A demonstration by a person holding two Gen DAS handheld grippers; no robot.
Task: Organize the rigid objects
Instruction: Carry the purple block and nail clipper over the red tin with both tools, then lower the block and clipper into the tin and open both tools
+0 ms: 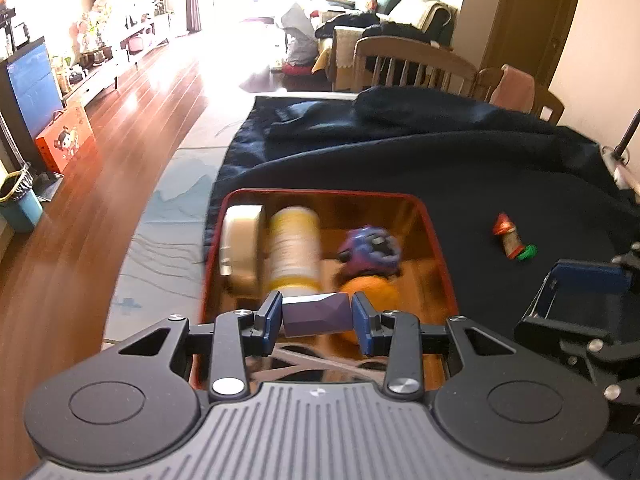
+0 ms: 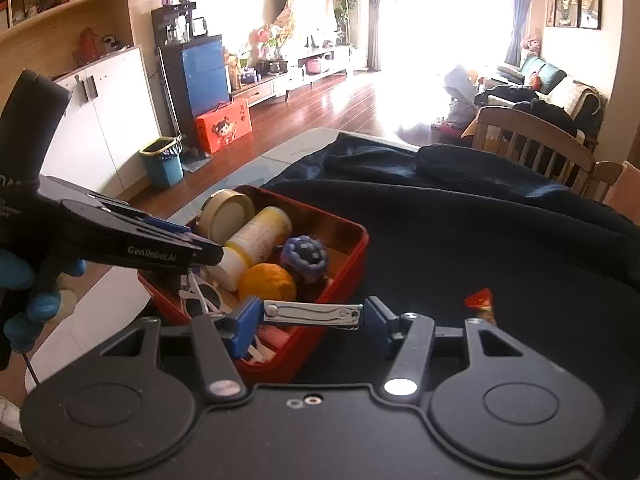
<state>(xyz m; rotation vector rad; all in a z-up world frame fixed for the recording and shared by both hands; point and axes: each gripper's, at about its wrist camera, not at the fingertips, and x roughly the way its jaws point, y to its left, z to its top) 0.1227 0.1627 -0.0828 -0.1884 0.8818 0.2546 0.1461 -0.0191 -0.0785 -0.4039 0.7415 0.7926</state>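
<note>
Over the red box (image 1: 436, 240), the left hand-held gripper (image 1: 318, 316) pinches a purple faceted block (image 1: 318, 314). The right hand-held gripper (image 2: 314, 316) pinches nail clippers (image 2: 314, 314) end to end above the box's near wall (image 2: 320, 344).

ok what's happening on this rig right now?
A person is sorting small items into a red bin. The left gripper is shut on a dark purple block above the bin. The right gripper is shut on a metal nail clipper at the bin's near edge. A small toy figure is lying on the dark cloth.
</note>
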